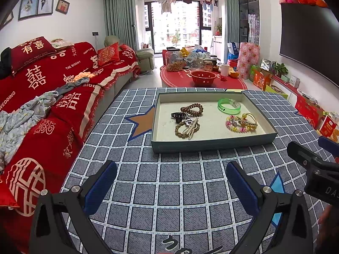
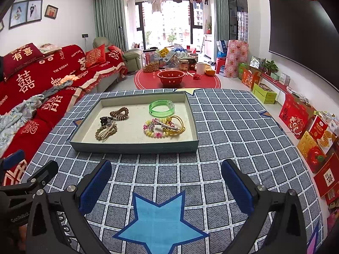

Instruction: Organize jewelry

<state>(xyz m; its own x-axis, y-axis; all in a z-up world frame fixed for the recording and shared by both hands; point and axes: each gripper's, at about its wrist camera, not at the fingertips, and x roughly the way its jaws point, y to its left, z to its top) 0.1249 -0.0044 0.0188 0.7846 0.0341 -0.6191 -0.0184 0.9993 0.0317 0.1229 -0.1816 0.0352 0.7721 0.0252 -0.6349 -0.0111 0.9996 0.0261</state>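
A shallow grey-green box [image 1: 211, 144] [image 2: 135, 147] with a cream floor sits on the checked tablecloth. In it lie a green bangle [image 1: 229, 106] [image 2: 161, 106], a brown coil hair tie [image 1: 191, 108] [image 2: 119, 113], a black claw clip [image 1: 178, 115] [image 2: 105, 119], a braided brown bracelet with beige clips [image 1: 186, 128] [image 2: 105, 131], and a pastel bead bracelet with yellow ties and a metal clip [image 1: 240, 123] [image 2: 163, 128]. My left gripper [image 1: 171, 186] is open and empty, short of the box. My right gripper [image 2: 166, 185] is open and empty too, over a blue star [image 2: 159, 222].
A red-covered sofa [image 1: 42, 97] runs along the left of the table. Beyond the table stands a red round table [image 1: 203, 78] with jars and a red colander. Gift boxes [image 2: 307, 131] line the floor on the right under a wall TV [image 2: 300, 38].
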